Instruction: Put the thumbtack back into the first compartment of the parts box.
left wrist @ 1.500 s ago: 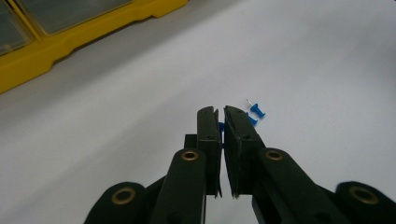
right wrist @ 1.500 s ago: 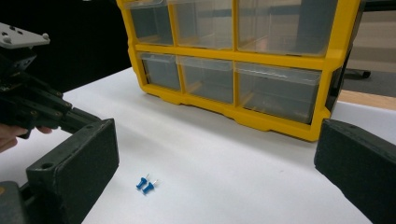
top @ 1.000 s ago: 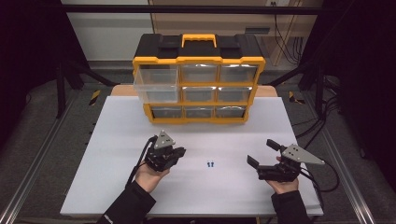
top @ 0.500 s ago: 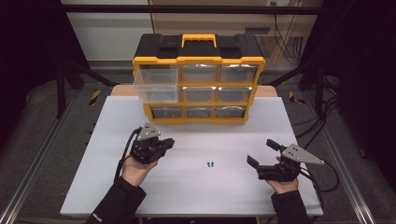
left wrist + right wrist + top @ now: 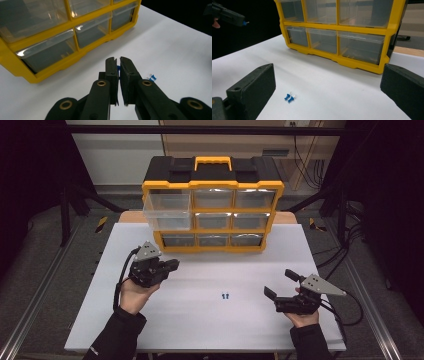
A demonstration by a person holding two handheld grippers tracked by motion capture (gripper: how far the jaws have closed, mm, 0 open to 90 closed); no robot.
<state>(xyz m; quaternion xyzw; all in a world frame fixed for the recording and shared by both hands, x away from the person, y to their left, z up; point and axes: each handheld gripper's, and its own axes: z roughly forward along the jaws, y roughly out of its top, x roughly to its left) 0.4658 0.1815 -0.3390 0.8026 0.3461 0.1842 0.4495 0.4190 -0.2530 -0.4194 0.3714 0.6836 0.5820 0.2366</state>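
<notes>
In the high view, the left tool [image 5: 172,265] is held up near the yellow box of drawers [image 5: 212,205], whose top left drawer [image 5: 167,210] is pulled out, and two blue pins [image 5: 225,296] are left on the white surface [image 5: 210,330]. In the left tool view, one blue pin [image 5: 118,68] is pinched between the closed jaws, so it is likely meant for the drawer. In the right tool view, the right tool [image 5: 327,85] is held wide open and empty, with the two pins ahead of it, not yet picked up.

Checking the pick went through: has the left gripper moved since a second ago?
Yes. The left gripper has moved away from the pushpins, toward the organizer.
</notes>
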